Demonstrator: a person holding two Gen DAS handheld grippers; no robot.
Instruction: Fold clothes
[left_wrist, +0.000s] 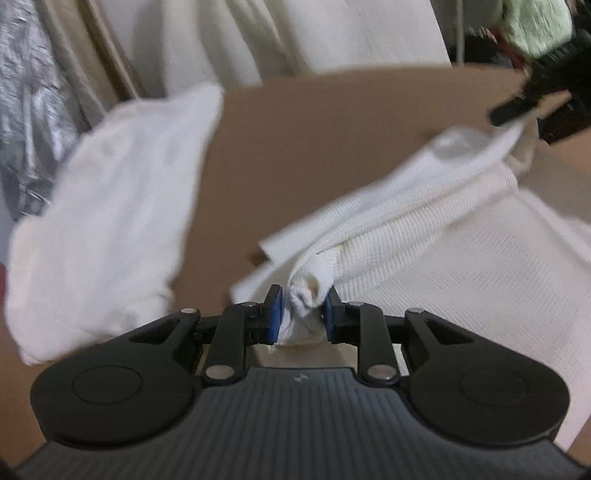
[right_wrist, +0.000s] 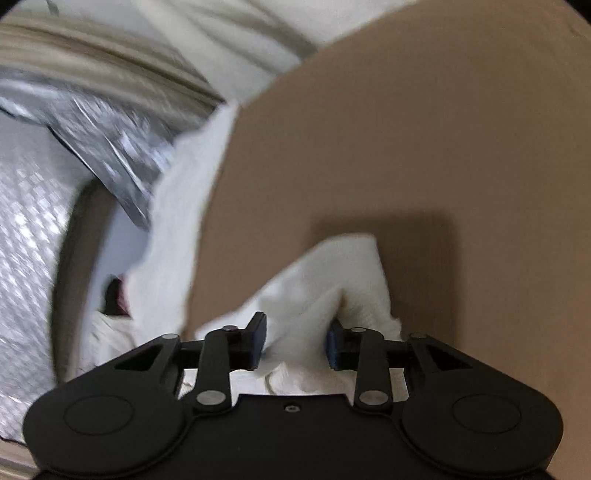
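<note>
A white waffle-knit cloth (left_wrist: 424, 236) lies bunched on a brown cardboard surface (left_wrist: 314, 147), running from the centre of the left wrist view out to 3 o'clock. A twisted fold of it sits between the blue pads (left_wrist: 276, 314) of the left gripper (left_wrist: 303, 314), which press on it from both sides, the jaws only narrowly apart. A second white piece (left_wrist: 110, 221) spreads at 9 o'clock, blurred; whether it belongs to the same garment cannot be told.

At 2 o'clock in that view the right gripper (left_wrist: 517, 107) appears as a dark shape with the cloth's far edge rising to its tip. In its own view, the right gripper (right_wrist: 295, 345) has a white fold (right_wrist: 325, 288) lying between its fingers (right_wrist: 258, 339). The jaws stand wider there, and whether the pads press on the fabric cannot be told.

Two grippers show, and two white cloth masses. Both tools point forward and down over the cardboard.

Beyond the cardboard's far edge, pale curtains (left_wrist: 258, 37) hang at 12 o'clock. A crinkled silver sheet (left_wrist: 26, 110) shows at 10 o'clock, and a light green item (left_wrist: 535, 26) at 1 o'clock. The right wrist view is motion-blurred, with the silver sheet (right_wrist: 110, 147) at 10 o'clock.
</note>
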